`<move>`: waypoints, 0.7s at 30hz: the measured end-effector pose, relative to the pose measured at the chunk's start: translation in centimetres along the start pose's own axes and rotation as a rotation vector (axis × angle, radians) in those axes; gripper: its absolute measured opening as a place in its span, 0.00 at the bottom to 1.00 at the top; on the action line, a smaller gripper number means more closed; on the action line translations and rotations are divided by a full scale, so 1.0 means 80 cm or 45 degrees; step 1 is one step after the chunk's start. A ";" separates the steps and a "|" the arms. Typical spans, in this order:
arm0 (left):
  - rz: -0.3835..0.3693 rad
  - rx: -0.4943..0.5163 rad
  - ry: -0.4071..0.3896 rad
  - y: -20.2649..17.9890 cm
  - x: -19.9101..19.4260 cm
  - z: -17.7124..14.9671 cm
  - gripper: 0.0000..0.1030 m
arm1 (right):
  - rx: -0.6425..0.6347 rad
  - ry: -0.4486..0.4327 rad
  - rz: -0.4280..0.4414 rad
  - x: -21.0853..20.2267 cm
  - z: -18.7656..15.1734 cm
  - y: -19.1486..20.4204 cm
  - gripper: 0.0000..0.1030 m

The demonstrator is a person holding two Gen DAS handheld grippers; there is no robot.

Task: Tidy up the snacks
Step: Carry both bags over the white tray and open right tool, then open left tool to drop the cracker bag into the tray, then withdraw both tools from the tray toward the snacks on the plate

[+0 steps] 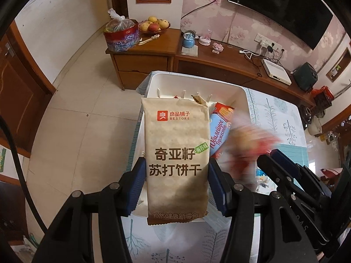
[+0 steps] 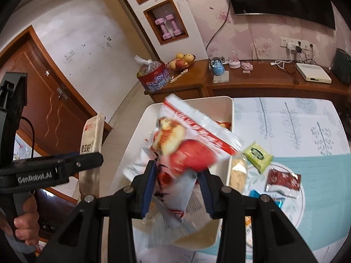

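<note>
We are in a home living room: a wall-mounted television (image 1: 283,6), floral wallpaper (image 1: 219,15), a wooden cabinet (image 1: 144,52) bearing a fruit bowl (image 1: 153,25).

Snack packets (image 2: 258,156) lie right of the bin (image 2: 230,135)

Tan cracker packet (image 1: 175,153), upright, above white bin's (image 2: 230,118) left edge. Red-and-white cake packet (image 2: 186,144), tilted, over bin. Blue-red packet (image 1: 220,129) inside bin.

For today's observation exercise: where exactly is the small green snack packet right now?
In the right wrist view, the green snack packet lies on the table right of the white bin, just above a dark red packet.
</note>
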State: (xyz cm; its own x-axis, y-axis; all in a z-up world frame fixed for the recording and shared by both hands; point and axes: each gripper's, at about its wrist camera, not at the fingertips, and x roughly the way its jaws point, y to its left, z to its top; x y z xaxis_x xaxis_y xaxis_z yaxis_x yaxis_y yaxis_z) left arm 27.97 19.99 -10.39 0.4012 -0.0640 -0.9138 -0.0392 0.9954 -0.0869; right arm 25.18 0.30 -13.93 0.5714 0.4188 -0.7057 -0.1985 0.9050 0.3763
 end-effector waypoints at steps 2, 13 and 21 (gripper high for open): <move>-0.006 -0.013 -0.001 0.004 0.003 -0.003 0.55 | -0.016 0.011 0.012 0.007 0.001 0.002 0.42; -0.061 -0.002 -0.070 -0.004 -0.012 -0.012 0.72 | 0.012 0.045 -0.010 -0.004 -0.012 -0.011 0.55; -0.117 -0.003 -0.125 -0.026 -0.034 -0.031 0.73 | -0.001 0.046 -0.025 -0.039 -0.023 -0.036 0.55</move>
State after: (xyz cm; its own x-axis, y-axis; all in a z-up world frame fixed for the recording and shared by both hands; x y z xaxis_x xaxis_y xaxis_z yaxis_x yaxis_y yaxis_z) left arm 24.72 17.88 -8.72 0.4906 -0.1474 -0.8588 -0.0002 0.9856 -0.1693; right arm 22.53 -3.46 -13.91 0.5462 0.4038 -0.7340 -0.1882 0.9129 0.3621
